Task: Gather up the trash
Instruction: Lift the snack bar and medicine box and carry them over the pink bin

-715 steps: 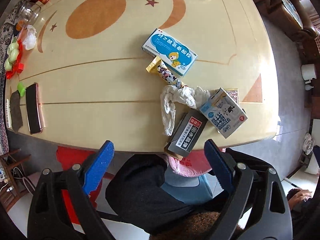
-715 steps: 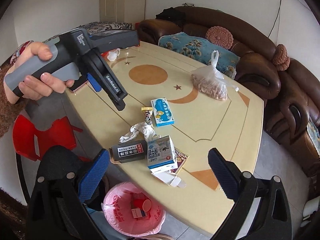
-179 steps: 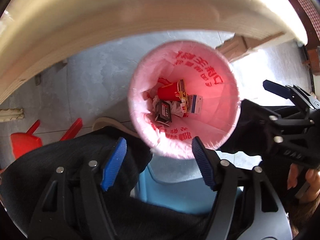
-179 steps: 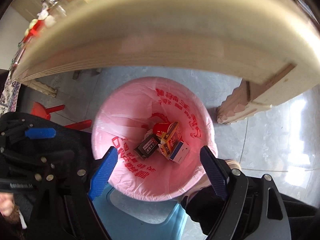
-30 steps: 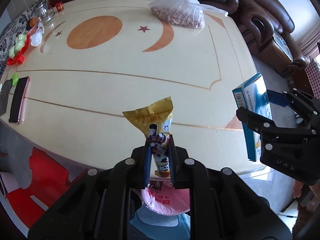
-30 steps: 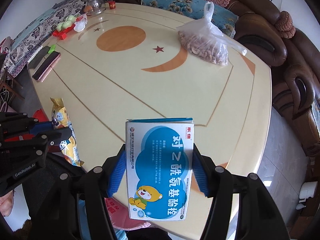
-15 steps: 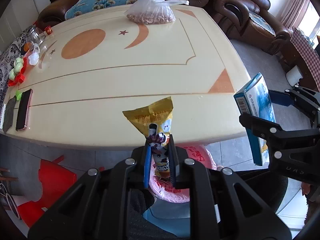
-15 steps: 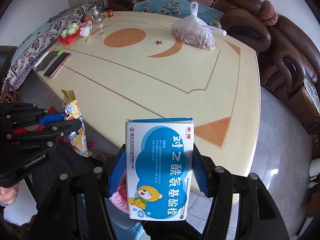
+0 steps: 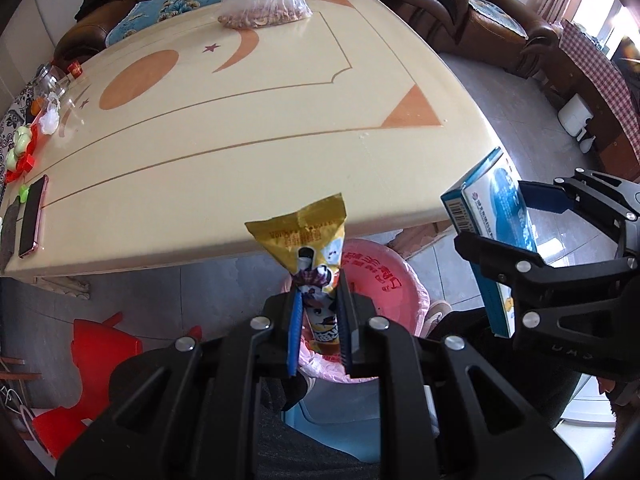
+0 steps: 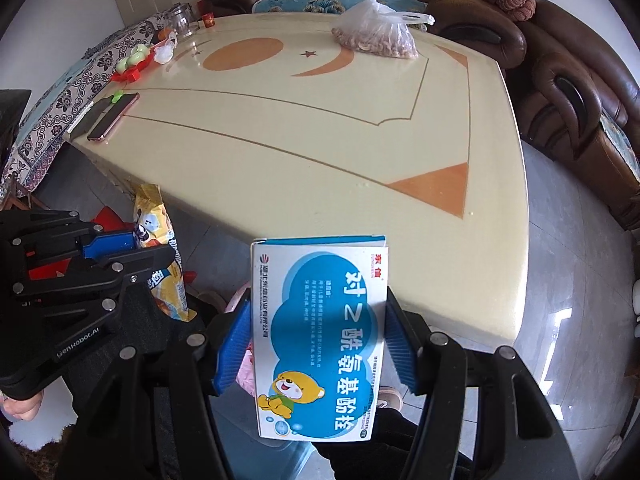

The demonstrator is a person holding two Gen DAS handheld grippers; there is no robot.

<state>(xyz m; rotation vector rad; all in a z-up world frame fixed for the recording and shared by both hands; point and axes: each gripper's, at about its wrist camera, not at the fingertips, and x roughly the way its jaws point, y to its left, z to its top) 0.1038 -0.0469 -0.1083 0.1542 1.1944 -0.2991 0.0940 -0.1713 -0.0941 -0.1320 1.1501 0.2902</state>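
Observation:
My left gripper [image 9: 318,300] is shut on a gold snack wrapper [image 9: 306,238] with a cartoon print, held upright past the table's near edge. Straight below it sits the pink-lined trash bin [image 9: 380,276], partly hidden by the wrapper and the jaws. My right gripper [image 10: 316,344] is shut on a blue and white medicine box [image 10: 320,336] with a bear drawing. In the left wrist view the medicine box [image 9: 492,236] and right gripper [image 9: 532,236] hang at the right, beside the bin. The right wrist view shows the wrapper [image 10: 160,256] in the left gripper [image 10: 140,250] at the left.
The cream table [image 9: 240,128] bears a bag of nuts [image 9: 268,4] at its far side, a phone [image 9: 30,216] at the left edge and a glass jar [image 9: 52,78] with small items. A red stool [image 9: 96,364] stands on the floor. Brown sofas [image 10: 572,92] ring the table.
Both grippers have drawn back from over the table to past its near edge, each keeping its item. The pink bin has come into view beneath the wrapper.

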